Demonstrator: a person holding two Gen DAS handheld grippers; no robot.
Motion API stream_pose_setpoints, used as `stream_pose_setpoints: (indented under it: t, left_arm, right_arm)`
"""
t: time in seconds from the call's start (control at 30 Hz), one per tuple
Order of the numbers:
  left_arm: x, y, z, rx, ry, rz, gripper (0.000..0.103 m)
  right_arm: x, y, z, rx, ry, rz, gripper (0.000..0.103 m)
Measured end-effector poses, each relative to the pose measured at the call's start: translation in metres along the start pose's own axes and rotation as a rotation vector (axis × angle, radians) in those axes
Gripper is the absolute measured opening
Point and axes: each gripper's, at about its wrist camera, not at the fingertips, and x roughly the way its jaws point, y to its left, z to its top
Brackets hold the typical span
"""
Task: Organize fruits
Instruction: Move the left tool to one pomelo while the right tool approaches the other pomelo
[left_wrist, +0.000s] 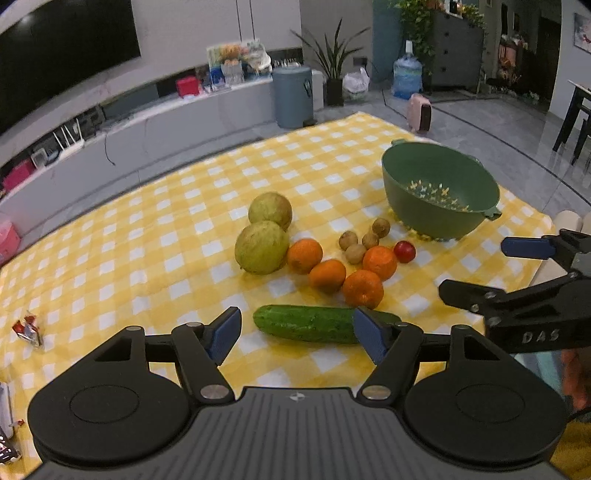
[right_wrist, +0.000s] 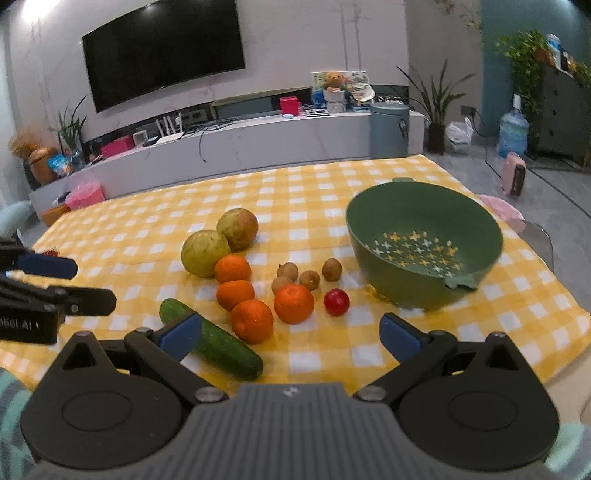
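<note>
On the yellow checked cloth (left_wrist: 147, 229) lie two green guavas (left_wrist: 262, 247), several oranges (left_wrist: 327, 275), several small brown longans (left_wrist: 364, 240), a red cherry tomato (left_wrist: 405, 252) and a cucumber (left_wrist: 306, 324). An empty green colander (left_wrist: 439, 192) stands at the right. My left gripper (left_wrist: 299, 338) is open, hovering just before the cucumber. My right gripper (right_wrist: 291, 338) is open and empty, above the cloth in front of the oranges (right_wrist: 293, 303) and tomato (right_wrist: 336, 302). The colander (right_wrist: 424, 243) is ahead to its right. The right gripper shows at the right of the left wrist view (left_wrist: 491, 269).
A candy wrapper (left_wrist: 27, 328) lies at the cloth's left edge. Behind the table are a TV console (right_wrist: 229, 144), a grey bin (right_wrist: 389, 129), plants and a water jug (right_wrist: 513, 131). The table edge runs close behind the colander.
</note>
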Motion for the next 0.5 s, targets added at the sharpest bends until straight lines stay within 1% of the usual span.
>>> stream_pose_setpoints:
  t: [0.03, 0.07, 0.1, 0.13, 0.23, 0.27, 0.33, 0.4, 0.5]
  left_arm:
    - [0.004, 0.002, 0.001, -0.004, 0.012, -0.017, 0.077]
    - [0.009, 0.005, 0.002, -0.013, 0.020, -0.026, 0.075]
    - [0.012, 0.007, 0.003, -0.024, 0.024, -0.027, 0.074]
    - [0.016, 0.010, 0.004, -0.037, 0.029, -0.027, 0.072]
    - [0.027, 0.016, 0.006, -0.058, 0.044, -0.052, 0.062]
    - [0.030, 0.018, 0.007, -0.064, 0.049, -0.049, 0.062]
    - [0.037, 0.021, 0.009, -0.069, 0.046, -0.036, 0.062]
    - [0.042, 0.024, 0.011, -0.070, 0.039, -0.019, 0.062]
    - [0.052, 0.030, 0.020, -0.069, 0.032, 0.002, 0.062]
  right_arm:
    - [0.005, 0.001, 0.000, -0.007, 0.006, 0.004, 0.097]
    - [0.011, 0.003, -0.001, -0.012, 0.014, 0.010, 0.094]
    - [0.016, 0.004, -0.001, -0.017, 0.023, 0.016, 0.091]
    - [0.022, 0.004, -0.001, -0.019, 0.029, 0.021, 0.090]
    - [0.037, 0.007, 0.000, -0.032, 0.050, 0.035, 0.076]
    - [0.041, 0.008, 0.000, -0.035, 0.059, 0.042, 0.070]
    - [0.051, 0.010, 0.003, -0.032, 0.081, 0.057, 0.068]
    - [0.059, 0.010, 0.006, -0.033, 0.089, 0.056, 0.063]
    - [0.072, 0.010, 0.014, -0.043, 0.085, 0.030, 0.063]
